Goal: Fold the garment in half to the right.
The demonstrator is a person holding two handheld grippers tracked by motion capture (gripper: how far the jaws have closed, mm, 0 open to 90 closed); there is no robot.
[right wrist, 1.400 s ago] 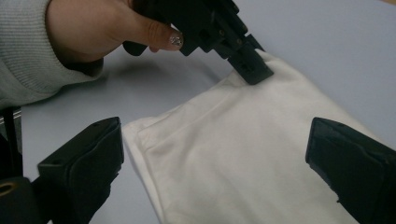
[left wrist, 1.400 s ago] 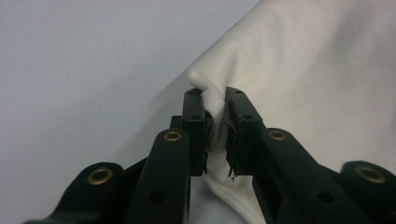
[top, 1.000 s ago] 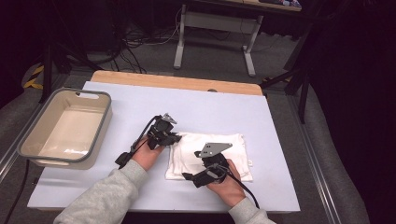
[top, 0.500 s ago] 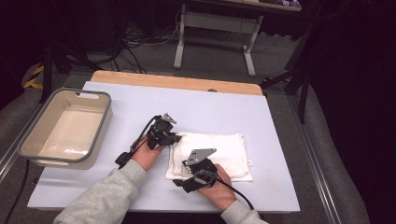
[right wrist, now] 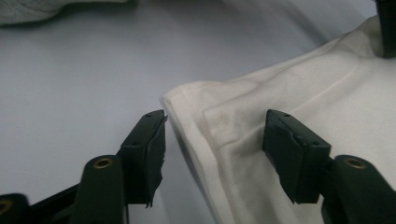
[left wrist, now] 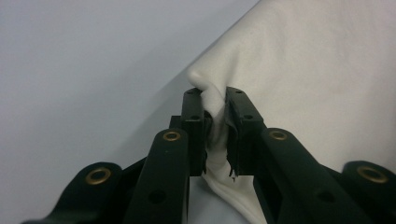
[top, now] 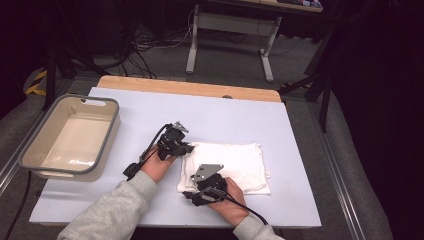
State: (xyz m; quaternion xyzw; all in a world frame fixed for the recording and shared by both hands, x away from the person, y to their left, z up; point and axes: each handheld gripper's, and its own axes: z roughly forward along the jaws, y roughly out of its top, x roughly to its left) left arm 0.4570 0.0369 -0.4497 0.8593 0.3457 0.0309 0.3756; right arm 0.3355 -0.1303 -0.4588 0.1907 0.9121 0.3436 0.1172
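Item: folded white cotton cloth [top: 227, 165], flat rectangle lying on the pale lavender tabletop [top: 240, 115], right of centre and near the person's edge. Left tongs [top: 186, 148], black, two-jawed, held in the left hand [top: 159, 167] at the cloth's upper left corner; in the left gripper view the jaws stand nearly together and pinch a raised pucker of the white fabric [left wrist: 215, 109] between their pads, the rest of the cloth spreading away to the right. Right tongs [top: 196, 186], black with a grey three-cornered plate on top, held in the right hand [top: 229, 200] at the cloth's lower left corner; in the right gripper view the jaws stand about half apart and have just been closing, one on the bare tabletop just outside the hemmed corner [right wrist: 187, 100], the other over the cloth, so the corner lies between them without either pad pressing on it. Also present: beige rectangular plastic tub with a grey rim [top: 107, 102], standing at the tabletop's left end, well apart from the cloth; light wooden strip [top: 190, 89] along the tabletop's far edge.
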